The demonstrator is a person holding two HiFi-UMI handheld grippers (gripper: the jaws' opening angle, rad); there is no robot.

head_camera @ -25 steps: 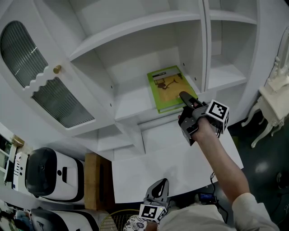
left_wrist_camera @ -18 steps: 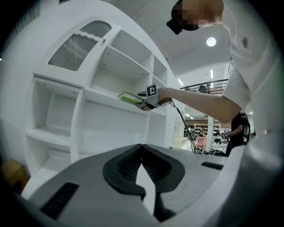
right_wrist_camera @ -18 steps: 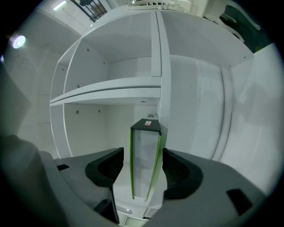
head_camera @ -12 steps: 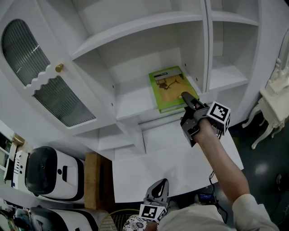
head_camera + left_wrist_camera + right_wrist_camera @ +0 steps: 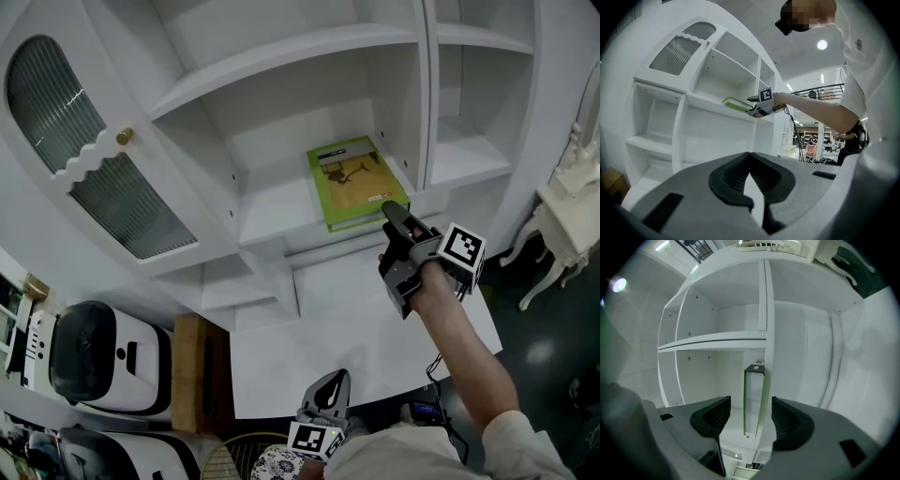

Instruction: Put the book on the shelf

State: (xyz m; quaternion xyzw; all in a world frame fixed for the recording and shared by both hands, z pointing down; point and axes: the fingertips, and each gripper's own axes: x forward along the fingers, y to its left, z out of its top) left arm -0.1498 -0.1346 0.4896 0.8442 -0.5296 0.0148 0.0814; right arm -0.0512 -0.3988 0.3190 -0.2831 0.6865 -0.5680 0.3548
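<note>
A green book [image 5: 349, 184] lies flat on the white cabinet shelf [image 5: 277, 214], against the right-hand divider. My right gripper [image 5: 388, 217] hovers just off the book's near edge with its jaws wide and nothing held. In the right gripper view the book [image 5: 753, 399] shows edge-on beyond the right gripper [image 5: 749, 417], with a gap on either side. My left gripper [image 5: 328, 392] hangs low near my body, jaws together and empty. The left gripper view, over the left gripper [image 5: 751, 177], shows the book [image 5: 735, 103] and the right gripper [image 5: 757, 106] from the side.
A white counter [image 5: 356, 328] juts out under the shelf. A cabinet door with ribbed glass and a brass knob [image 5: 94, 178] stands open at the left. White ornate furniture [image 5: 572, 197] is at the right; a white and black appliance [image 5: 94, 361] sits low at the left.
My right gripper has drawn back a little from the book toward me, so its tip no longer overlaps the cover. The book stays on the shelf. The left gripper has not moved.
</note>
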